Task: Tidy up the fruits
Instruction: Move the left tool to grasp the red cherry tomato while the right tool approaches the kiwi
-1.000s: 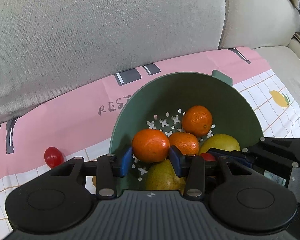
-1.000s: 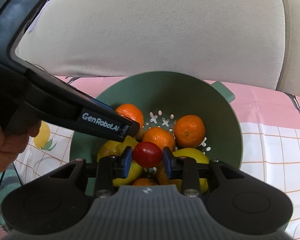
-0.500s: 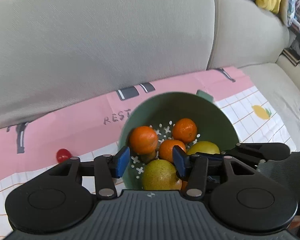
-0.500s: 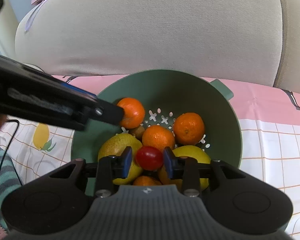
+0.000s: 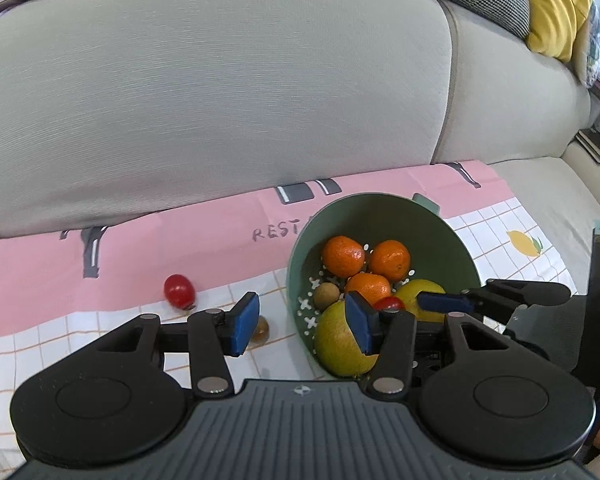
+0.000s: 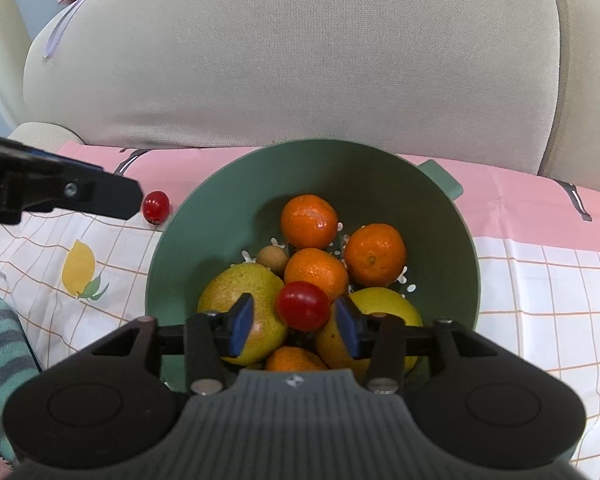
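Observation:
A green colander (image 6: 432,200) (image 5: 404,220) holds several tangerines (image 6: 309,221), two yellow-green pears (image 6: 240,296) and a small brown fruit (image 6: 273,258). My right gripper (image 6: 294,322) is open over the bowl; a red cherry tomato (image 6: 302,305) sits between its pads, apart from the left pad. My left gripper (image 5: 302,326) is open and empty, at the colander's left rim. Another cherry tomato (image 5: 179,291) (image 6: 156,207) lies on the cloth left of the bowl, and a small brown fruit (image 5: 261,329) lies behind my left pad.
The pink and checked cloth (image 5: 140,248) covers the sofa seat, with grey back cushions (image 5: 220,80) behind. A yellow cushion (image 5: 556,4) is at the far right. A striped towel (image 6: 0,344) lies at the left.
My left gripper let go of the tangerine into the colander, then drew back and to the left, open. My right gripper opened around the cherry tomato over the bowl.

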The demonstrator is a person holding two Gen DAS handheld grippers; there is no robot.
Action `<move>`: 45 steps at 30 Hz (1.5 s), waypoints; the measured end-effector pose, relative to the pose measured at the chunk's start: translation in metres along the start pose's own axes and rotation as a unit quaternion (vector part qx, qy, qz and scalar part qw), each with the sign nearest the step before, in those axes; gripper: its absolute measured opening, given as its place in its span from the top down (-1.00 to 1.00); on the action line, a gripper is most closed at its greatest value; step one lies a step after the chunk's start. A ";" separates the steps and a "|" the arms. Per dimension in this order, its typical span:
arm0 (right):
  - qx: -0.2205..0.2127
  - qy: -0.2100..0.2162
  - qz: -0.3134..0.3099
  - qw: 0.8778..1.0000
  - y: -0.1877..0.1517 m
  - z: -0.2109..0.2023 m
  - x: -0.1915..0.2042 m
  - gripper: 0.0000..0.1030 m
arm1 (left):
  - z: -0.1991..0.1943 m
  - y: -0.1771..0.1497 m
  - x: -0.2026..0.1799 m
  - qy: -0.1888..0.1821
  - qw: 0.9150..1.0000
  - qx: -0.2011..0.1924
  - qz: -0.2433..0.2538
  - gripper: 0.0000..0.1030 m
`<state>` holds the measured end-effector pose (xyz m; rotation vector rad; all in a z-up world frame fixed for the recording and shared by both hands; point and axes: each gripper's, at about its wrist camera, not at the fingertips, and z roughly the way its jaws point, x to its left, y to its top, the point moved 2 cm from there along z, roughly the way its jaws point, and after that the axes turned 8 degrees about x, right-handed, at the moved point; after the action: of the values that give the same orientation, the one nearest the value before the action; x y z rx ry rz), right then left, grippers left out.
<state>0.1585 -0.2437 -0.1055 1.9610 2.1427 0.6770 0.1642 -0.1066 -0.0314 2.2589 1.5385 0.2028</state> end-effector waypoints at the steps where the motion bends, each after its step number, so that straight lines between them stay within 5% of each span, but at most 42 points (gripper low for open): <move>1: -0.002 -0.001 0.000 1.000 0.000 -0.002 0.002 -0.03 | -0.001 -0.002 0.001 0.000 1.000 -0.001 -0.002 -0.14; 10: -0.035 -0.009 0.002 0.999 -0.001 -0.032 0.013 -0.50 | -0.016 -0.020 0.015 0.004 1.000 -0.012 -0.022 -0.14; 27: -0.043 0.015 -0.078 0.996 0.002 -0.046 0.078 -0.56 | -0.038 -0.039 0.059 0.024 0.999 -0.033 -0.027 -0.15; 45: -0.022 -0.011 -0.182 0.983 0.037 -0.014 0.096 -0.53 | 0.008 -0.040 0.084 -0.040 0.997 0.003 -0.071 -0.15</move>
<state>0.1744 -0.1519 -0.0598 1.4866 2.3590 0.6255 0.1651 -0.0193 -0.0636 2.1240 1.6512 0.0675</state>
